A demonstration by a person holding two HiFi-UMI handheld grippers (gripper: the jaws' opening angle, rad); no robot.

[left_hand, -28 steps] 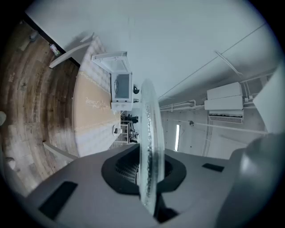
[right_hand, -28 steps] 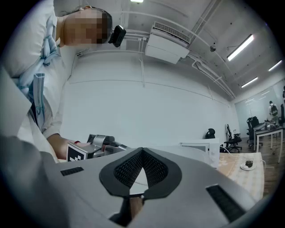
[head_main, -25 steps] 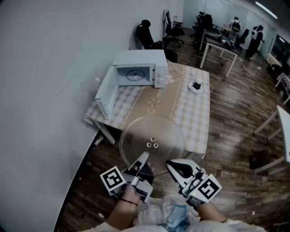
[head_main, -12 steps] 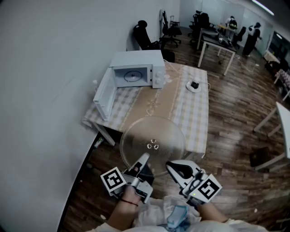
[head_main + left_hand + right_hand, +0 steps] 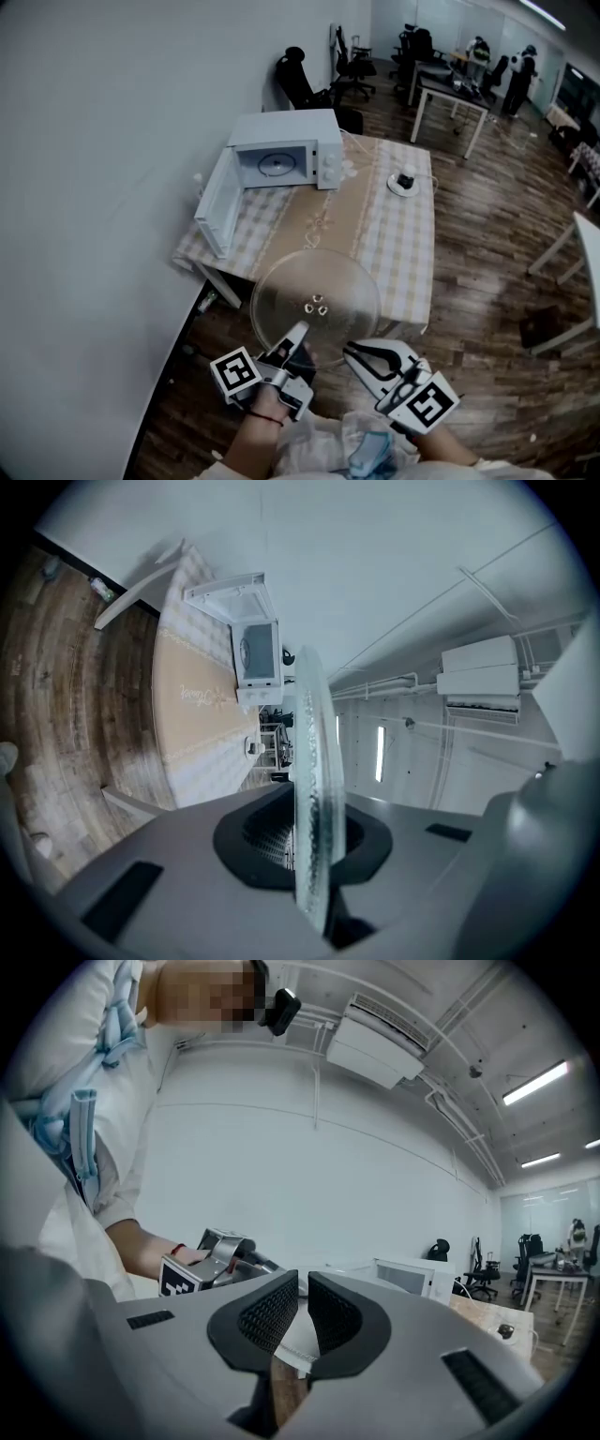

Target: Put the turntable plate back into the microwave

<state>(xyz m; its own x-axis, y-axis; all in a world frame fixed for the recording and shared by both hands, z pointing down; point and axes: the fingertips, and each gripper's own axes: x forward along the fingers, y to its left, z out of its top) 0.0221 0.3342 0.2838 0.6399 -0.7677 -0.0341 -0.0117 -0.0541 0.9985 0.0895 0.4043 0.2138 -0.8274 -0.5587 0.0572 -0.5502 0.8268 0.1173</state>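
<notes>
A round clear glass turntable plate (image 5: 319, 277) hangs level in the air in front of the table's near end. My left gripper (image 5: 298, 330) is shut on its near rim; in the left gripper view the plate (image 5: 314, 761) stands edge-on between the pads. My right gripper (image 5: 351, 348) sits just right of it at the plate's near edge, jaws shut with only a thin slit and nothing between them (image 5: 302, 1312). The white microwave (image 5: 281, 150) stands at the table's far left corner, its door (image 5: 214, 202) swung open to the left, its cavity showing.
The checked-cloth table (image 5: 398, 239) also bears a small white dish with a dark object (image 5: 404, 180). A white wall runs along the left. Office chairs (image 5: 305, 70), desks (image 5: 450, 94) and standing people (image 5: 520, 75) are at the back; another table edge (image 5: 589, 253) is on the right.
The plate stays held in my left gripper. The right gripper has sunk slightly lower in view. Table and microwave have shifted a little in the head view.
</notes>
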